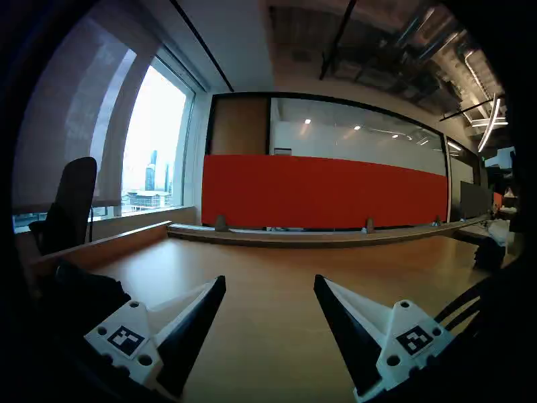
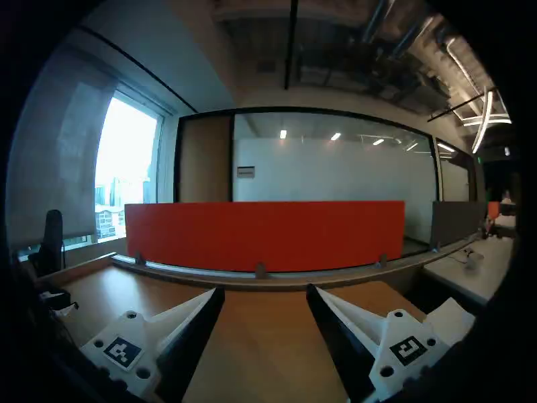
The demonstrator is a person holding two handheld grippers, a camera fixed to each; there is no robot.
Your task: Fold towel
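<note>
Left gripper view: the left gripper hangs low over a bare wooden desk. Its two white-and-black fingers enter from 7 and 5 o'clock, spread wide, with nothing between them. A dark bundle, too shadowed to identify, sits against the left finger at 8 o'clock. Beyond it, at 9 o'clock, stands a black chair. A red divider closes the far edge of the desk at centre, and a bright window fills 10 o'clock. At 3 o'clock, on a neighbouring surface, lie a pale shape and a dark one, too small to tell.

Right gripper view: the right gripper is posed the same way above the wood. Its jaws are wide apart and empty, and the fingers enter from 7 and 5 o'clock. The divider runs across the middle distance, with a white table at 4 o'clock.

Where the towel lies cannot be told from these views: the wood ahead of both grippers is bare. Folding therefore appears not yet begun, and this reads as the ready pose before the first reach. The next move likely calls for tilting both grippers down toward the cloth and finding two of its corners. Each pair of jaws, already spread enough for a pinch, would then close on a corner.
</note>
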